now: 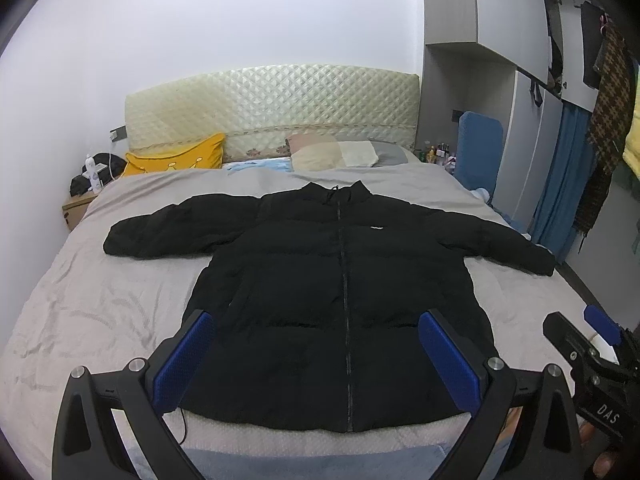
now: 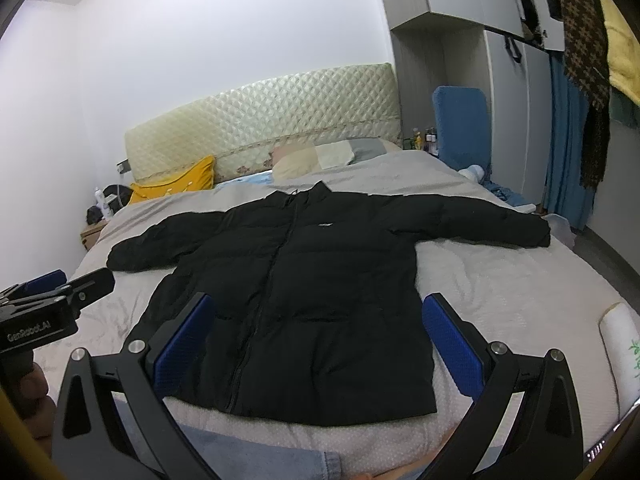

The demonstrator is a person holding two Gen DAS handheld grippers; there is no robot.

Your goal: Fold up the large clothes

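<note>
A black puffer jacket (image 1: 332,280) lies flat and zipped on the grey bedsheet (image 1: 100,300), front up, sleeves spread to both sides, collar toward the headboard. It also shows in the right wrist view (image 2: 304,296). My left gripper (image 1: 316,344) is open and empty, held above the jacket's hem near the foot of the bed. My right gripper (image 2: 316,336) is open and empty, also above the hem, a little to the right of the left one. The right gripper shows at the left view's right edge (image 1: 588,344). The left gripper shows at the right view's left edge (image 2: 52,300).
Pillows (image 1: 340,154) and a yellow cushion (image 1: 176,158) lie by the quilted headboard (image 1: 272,108). A nightstand (image 1: 76,208) with bottles stands at the left. A blue chair (image 1: 478,152), wardrobe and hanging clothes (image 1: 608,120) are on the right. A white roll (image 2: 622,340) lies at the bed's right edge.
</note>
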